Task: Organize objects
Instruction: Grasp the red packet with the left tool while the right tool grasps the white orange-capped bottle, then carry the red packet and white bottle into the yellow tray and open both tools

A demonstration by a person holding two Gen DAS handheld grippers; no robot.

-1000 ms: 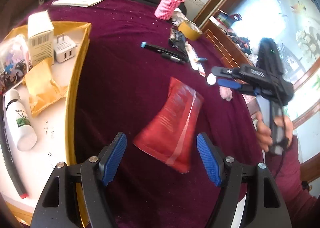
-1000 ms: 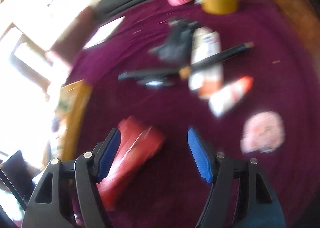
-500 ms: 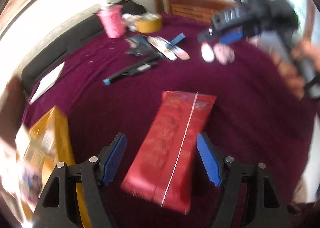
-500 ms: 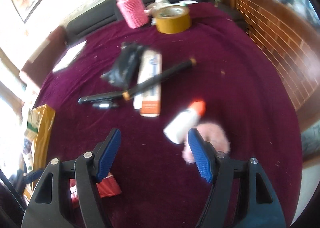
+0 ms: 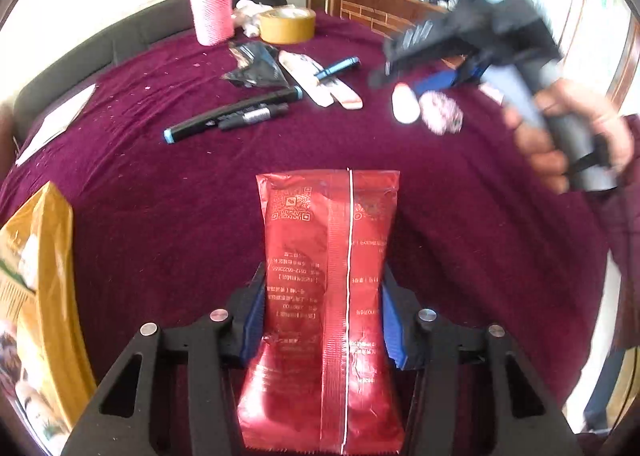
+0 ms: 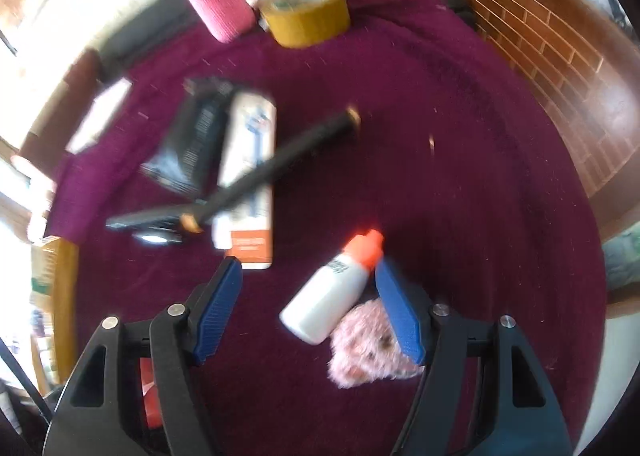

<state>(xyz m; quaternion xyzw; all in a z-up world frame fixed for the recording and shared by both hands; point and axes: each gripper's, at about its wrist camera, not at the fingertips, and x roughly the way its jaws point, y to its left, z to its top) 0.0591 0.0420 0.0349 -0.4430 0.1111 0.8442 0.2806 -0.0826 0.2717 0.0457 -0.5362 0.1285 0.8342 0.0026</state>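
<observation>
The left hand-held gripper [image 5: 322, 312] is being closed across the red foil packet [image 5: 326, 296], its pads at both edges. The packet is judged light, soft and slippery, best pinched mid-length. The right hand-held gripper [image 6: 310, 306] is closing, still apart, around the white bottle [image 6: 330, 298].

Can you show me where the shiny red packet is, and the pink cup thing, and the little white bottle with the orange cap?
red packet [image 5: 324, 280]: left wrist view, middle of its printed back.
pink cup [image 5: 211, 13]: left wrist view, its knitted side.
white bottle [image 6: 326, 306]: right wrist view, its white body.

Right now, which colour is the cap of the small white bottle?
Orange-red. The white bottle shows its cap best in the right wrist view.
</observation>
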